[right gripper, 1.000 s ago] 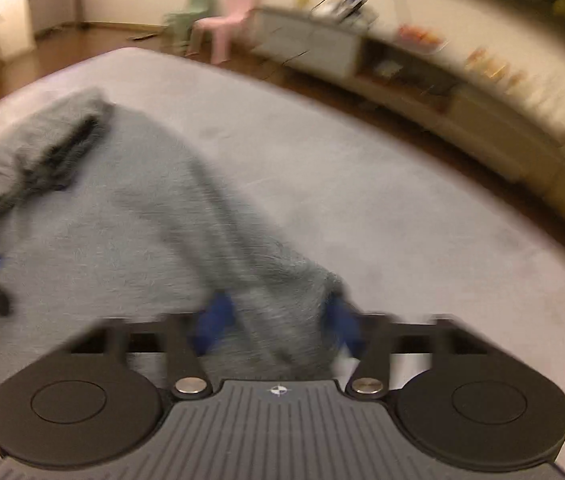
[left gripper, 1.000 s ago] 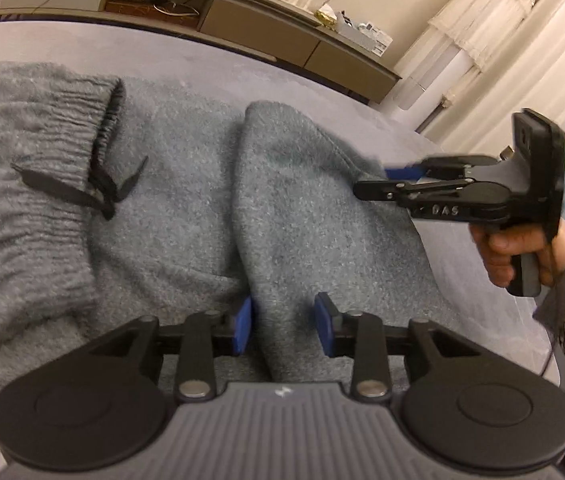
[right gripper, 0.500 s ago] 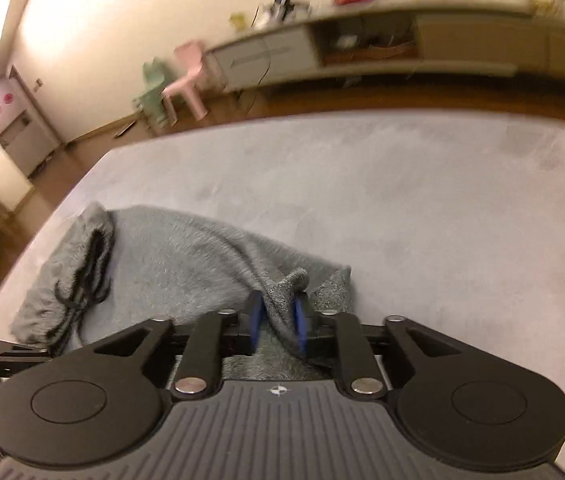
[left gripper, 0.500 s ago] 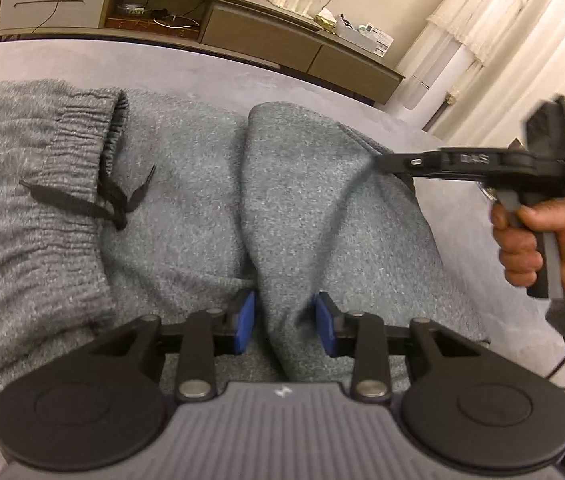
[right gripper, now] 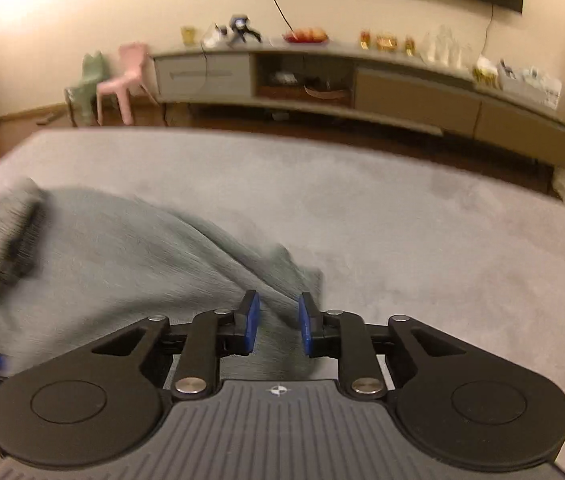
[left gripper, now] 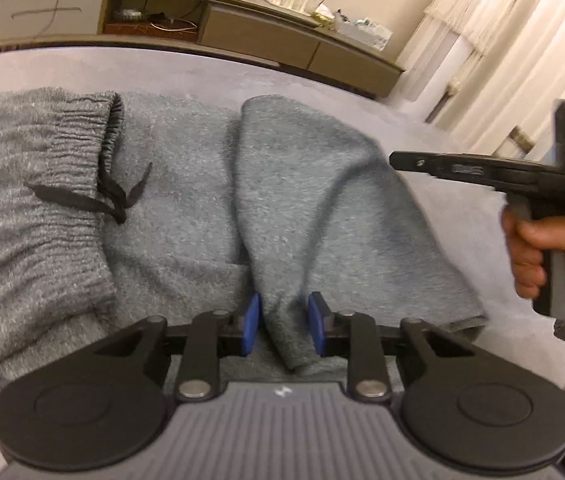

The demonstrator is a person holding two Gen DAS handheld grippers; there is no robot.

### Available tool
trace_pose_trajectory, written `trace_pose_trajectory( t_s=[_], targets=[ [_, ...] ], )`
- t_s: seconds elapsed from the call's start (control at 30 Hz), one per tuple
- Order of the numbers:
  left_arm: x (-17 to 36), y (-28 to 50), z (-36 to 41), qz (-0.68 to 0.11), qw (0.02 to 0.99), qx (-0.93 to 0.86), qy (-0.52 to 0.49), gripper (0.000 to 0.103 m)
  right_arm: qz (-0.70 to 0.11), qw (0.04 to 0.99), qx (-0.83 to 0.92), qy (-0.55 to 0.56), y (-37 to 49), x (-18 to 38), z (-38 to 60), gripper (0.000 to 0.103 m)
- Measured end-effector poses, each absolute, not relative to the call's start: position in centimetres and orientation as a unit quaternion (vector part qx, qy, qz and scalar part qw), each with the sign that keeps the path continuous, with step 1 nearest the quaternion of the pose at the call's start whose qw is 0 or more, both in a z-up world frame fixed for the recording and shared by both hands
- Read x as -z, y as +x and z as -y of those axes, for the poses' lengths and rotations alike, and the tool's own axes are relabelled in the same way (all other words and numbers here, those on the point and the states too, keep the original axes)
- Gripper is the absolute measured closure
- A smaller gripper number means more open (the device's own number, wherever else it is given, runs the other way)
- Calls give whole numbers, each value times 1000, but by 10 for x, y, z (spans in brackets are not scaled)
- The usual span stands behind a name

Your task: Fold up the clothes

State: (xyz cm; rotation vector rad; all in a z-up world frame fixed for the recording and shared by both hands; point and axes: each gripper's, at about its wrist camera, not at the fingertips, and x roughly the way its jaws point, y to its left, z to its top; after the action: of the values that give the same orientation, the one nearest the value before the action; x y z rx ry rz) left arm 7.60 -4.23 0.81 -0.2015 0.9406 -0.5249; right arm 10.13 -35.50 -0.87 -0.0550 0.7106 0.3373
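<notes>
Grey sweatpants [left gripper: 186,200] lie on a grey soft surface [left gripper: 82,72], elastic waistband [left gripper: 42,168] and black drawstring [left gripper: 110,196] to the left. One leg [left gripper: 322,208] is folded over towards the waist. My left gripper [left gripper: 284,324] is shut on a thick ridge of that leg, blue pads pressing on both sides. My right gripper [left gripper: 394,158], held by a hand [left gripper: 538,248], hovers beside the leg's right edge, apart from the cloth. In the right wrist view the right gripper [right gripper: 278,324] is open above the blurred sweatpants [right gripper: 122,248], with nothing pinched.
A long low cabinet [right gripper: 362,80] with cups and ornaments runs along the far wall beyond the surface's edge. A pink chair [right gripper: 122,80] and a green one [right gripper: 82,88] stand at the left of it. Pale curtains [left gripper: 502,40] hang at the right. Bare grey surface [right gripper: 402,220] spreads right of the pants.
The right gripper, shut on the leg's end half a second ago, has let go and drawn back from the cloth. The left pads have closed in slightly on the fold.
</notes>
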Motion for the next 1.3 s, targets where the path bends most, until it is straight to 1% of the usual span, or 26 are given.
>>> trace_pose_trajectory(
  t_s=[0.1, 0.23, 0.27, 0.33, 0.37, 0.43, 0.47, 0.5, 0.53, 0.57, 0.63, 0.7, 0.73, 0.77, 0.8, 0.83, 0.9, 0.93, 0.97, 1.03, 1.1, 1.13, 1.2, 1.23, 1.3],
  targets=[
    [-12, 73, 43, -445, 853, 257, -93, 77, -364, 903, -224, -33, 58, -7, 349, 80],
    [-7, 70, 48, -456, 849, 253, -85, 77, -431, 869, -229, -74, 17, 30, 341, 80],
    [-6, 69, 49, -457, 849, 251, -85, 79, -439, 867, -221, -79, 13, 36, 342, 80],
    [-9, 66, 49, -451, 852, 250, -86, 82, -441, 870, -208, -68, 12, 31, 346, 80],
    [-14, 63, 49, -443, 856, 252, -89, 82, -438, 874, -203, -60, 11, 27, 349, 77],
    [-18, 60, 46, -432, 863, 248, -89, 81, -420, 885, -198, -38, 9, 17, 353, 76],
    [-18, 59, 46, -427, 867, 241, -88, 79, -409, 891, -197, -27, 9, 11, 354, 71],
    [-17, 58, 47, -422, 872, 234, -87, 74, -397, 897, -196, -16, 11, 5, 352, 66],
    [-17, 57, 47, -417, 876, 226, -86, 60, -384, 902, -197, -10, 14, -2, 349, 56],
    [-16, 57, 48, -412, 881, 218, -85, 55, -374, 906, -199, -16, 21, -9, 340, 45],
    [-13, 57, 51, -407, 883, 218, -81, 55, -356, 911, -204, -40, 39, -19, 316, 40],
    [-10, 58, 52, -400, 887, 217, -76, 58, -355, 911, -200, -64, 65, -19, 292, 40],
    [-9, 58, 52, -394, 890, 217, -72, 62, -358, 910, -197, -76, 79, -17, 280, 40],
    [-8, 58, 54, -391, 891, 219, -68, 72, -360, 908, -193, -88, 94, -15, 267, 41],
    [-6, 58, 54, -393, 891, 219, -63, 77, -367, 906, -187, -96, 110, -11, 257, 42],
    [-3, 59, 55, -403, 887, 217, -60, 80, -381, 902, -178, -99, 127, -4, 249, 43],
    [-2, 58, 56, -407, 886, 218, -53, 81, -396, 897, -170, -97, 144, 7, 245, 49],
    [-2, 58, 56, -407, 885, 219, -49, 81, -402, 895, -167, -94, 149, 12, 246, 48],
    [-3, 59, 55, -410, 883, 222, -49, 81, -408, 893, -165, -91, 154, 16, 247, 42],
    [-7, 60, 50, -419, 877, 230, -54, 80, -419, 890, -159, -86, 163, 25, 248, 41],
    [-21, 59, 39, -406, 881, 234, -64, 79, -424, 890, -153, -73, 166, 29, 255, 40],
    [-30, 59, 31, -392, 889, 228, -65, 77, -414, 897, -147, -55, 153, 22, 268, 37],
    [-49, 58, 13, -361, 906, 212, -66, 74, -392, 910, -136, -13, 124, 9, 298, 26],
    [-54, 59, 6, -354, 913, 196, -61, 73, -378, 916, -133, 15, 101, 4, 317, 17],
    [-57, 65, -8, -354, 920, 159, -50, 73, -376, 918, -117, 52, 62, 6, 347, 15]
  ],
)
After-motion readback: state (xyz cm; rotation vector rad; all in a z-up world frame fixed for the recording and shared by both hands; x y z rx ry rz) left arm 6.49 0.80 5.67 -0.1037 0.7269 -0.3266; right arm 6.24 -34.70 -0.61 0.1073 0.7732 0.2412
